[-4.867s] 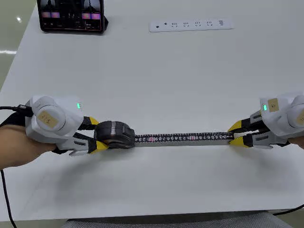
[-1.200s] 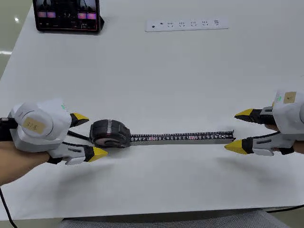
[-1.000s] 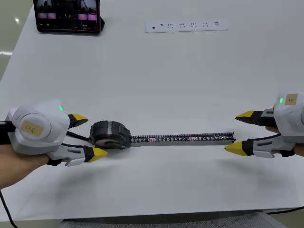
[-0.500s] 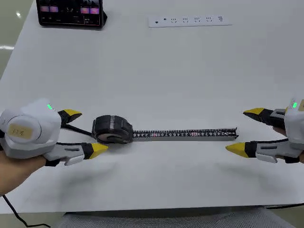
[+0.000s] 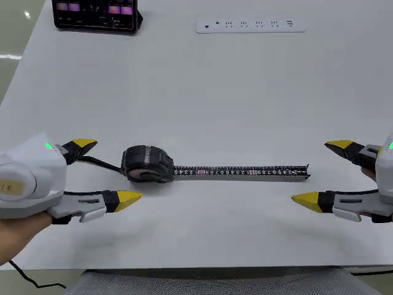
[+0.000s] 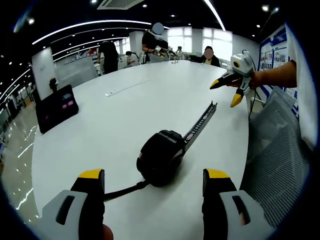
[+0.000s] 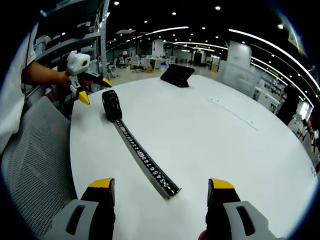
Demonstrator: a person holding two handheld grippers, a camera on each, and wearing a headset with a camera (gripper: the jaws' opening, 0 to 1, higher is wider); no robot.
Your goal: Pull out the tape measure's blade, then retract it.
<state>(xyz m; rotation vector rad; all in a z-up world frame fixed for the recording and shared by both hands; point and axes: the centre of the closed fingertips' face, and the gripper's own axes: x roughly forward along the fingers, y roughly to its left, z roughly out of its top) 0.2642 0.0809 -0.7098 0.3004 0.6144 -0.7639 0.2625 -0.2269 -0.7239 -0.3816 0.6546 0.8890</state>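
Observation:
A black tape measure case (image 5: 146, 164) lies on the white table (image 5: 202, 92), with its blade (image 5: 242, 171) drawn out flat to the right. My left gripper (image 5: 105, 171) stands open just left of the case, not touching it. In the left gripper view the case (image 6: 160, 156) sits a little ahead of the yellow-tipped jaws and the blade (image 6: 200, 120) runs away toward the right gripper (image 6: 229, 91). My right gripper (image 5: 322, 174) is open, a short way right of the blade's free end. In the right gripper view the blade end (image 7: 169, 190) lies ahead between the jaws.
A dark tablet (image 5: 95, 13) stands at the table's far left and a white power strip (image 5: 250, 25) lies at the far middle. A thin strap (image 5: 101, 163) trails left from the case. A mesh chair back (image 5: 202, 281) shows below the table's near edge.
Both grippers have let go, opened and drawn back outward from the tape measure. The case and the extended blade have stayed on the table.

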